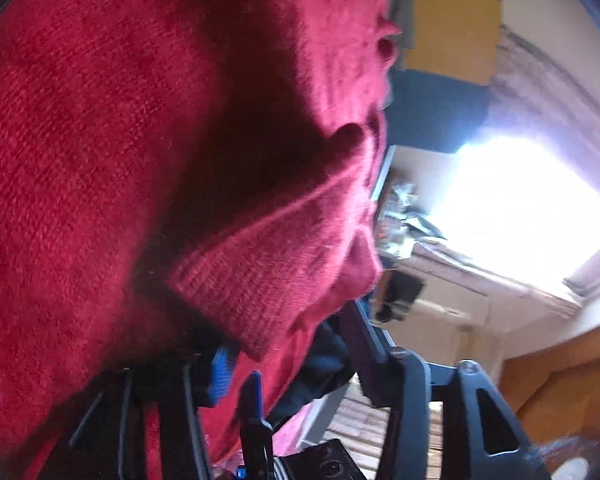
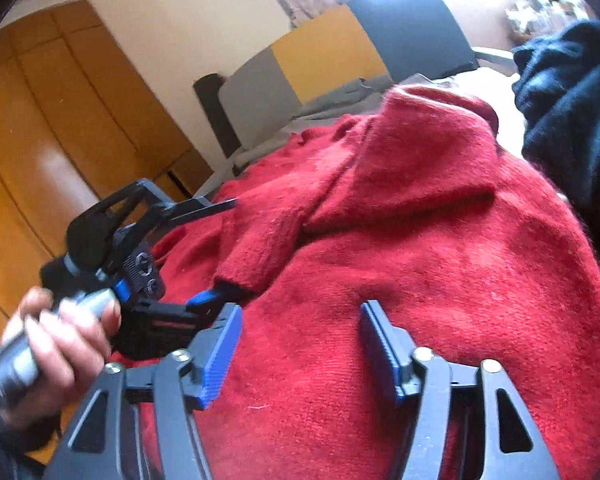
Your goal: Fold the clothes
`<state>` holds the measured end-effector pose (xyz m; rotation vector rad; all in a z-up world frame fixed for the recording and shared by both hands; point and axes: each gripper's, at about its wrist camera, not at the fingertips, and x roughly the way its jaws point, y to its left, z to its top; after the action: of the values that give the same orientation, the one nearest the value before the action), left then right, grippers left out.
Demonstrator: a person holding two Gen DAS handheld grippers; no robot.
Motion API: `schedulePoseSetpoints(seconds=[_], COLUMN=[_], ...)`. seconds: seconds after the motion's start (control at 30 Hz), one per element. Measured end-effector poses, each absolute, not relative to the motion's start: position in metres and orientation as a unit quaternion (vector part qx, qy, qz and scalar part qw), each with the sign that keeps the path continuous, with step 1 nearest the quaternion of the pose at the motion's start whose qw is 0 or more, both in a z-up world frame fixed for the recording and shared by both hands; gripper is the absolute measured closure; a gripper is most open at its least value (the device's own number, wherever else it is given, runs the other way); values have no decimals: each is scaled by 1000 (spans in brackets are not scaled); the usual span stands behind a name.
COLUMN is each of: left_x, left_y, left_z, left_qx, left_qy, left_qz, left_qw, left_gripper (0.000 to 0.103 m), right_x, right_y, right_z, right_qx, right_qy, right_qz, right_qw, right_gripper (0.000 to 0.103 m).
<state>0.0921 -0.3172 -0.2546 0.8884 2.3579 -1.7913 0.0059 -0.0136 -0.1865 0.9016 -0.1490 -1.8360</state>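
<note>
The right gripper [image 2: 300, 344] is shown with its blue-padded jaws spread apart and nothing clasped, both pads [image 2: 220, 356] poised just over the body of the red knitted sweater [image 2: 420, 260], which is spread across a pale bed surface [image 2: 484, 74]. To its left, the left gripper [image 2: 220, 248] is seen gripped by a hand [image 2: 56, 344], its two fingers set on either side of the cuff of a sleeve [image 2: 260, 240] folded inward over the sweater's body; whether the pads press the cuff cannot be told. In the left wrist view the same ribbed cuff [image 1: 260, 272] is seen lying between the fingers of that gripper [image 1: 284, 360]. A dark blue garment [image 2: 564, 92] is seen beside the sweater at upper right, and a wooden wardrobe [image 2: 60, 120] and a yellow-and-grey headboard [image 2: 324, 52] are visible beyond
</note>
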Motion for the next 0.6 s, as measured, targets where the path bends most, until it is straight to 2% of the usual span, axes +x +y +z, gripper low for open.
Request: schedulePoseSetpoints(seconds=[0.03,0.13,0.23,0.33,0.43,0.53,0.6], left_x=[90,81,69,60,74,105,133], left_y=[-317,-321,-328,-333,-332,-337,-347], left_z=[-253,-237,-195,-131,-61,-21,-13], left_qx=[297,309,304,277,243,217,195], left_qy=[756,726,671,597,485,419,411], left_qz=[-582,-614,-675,-741,-808,-839,-850], left_qw=[31,19,-32,-137,-231,-271,-266], left_gripper=[84,94,94,96,96,96,96], right_x=[7,9,10,10,12,13,13], right_y=[-14,-15,-16,-20,-22,-24,-26], right_z=[-186,-186,-185,-185,-184,-184,-184], right_qx=[373,369,367,365,364,363,363], right_qy=[-59,-55,-55,-50,-46,-45,-43], right_qz=[-765,-763,-760,-758,-758,-758,-758], right_qw=[522,528,534,537,539,540,540], right_gripper=[31,28,26,23,21,20,20])
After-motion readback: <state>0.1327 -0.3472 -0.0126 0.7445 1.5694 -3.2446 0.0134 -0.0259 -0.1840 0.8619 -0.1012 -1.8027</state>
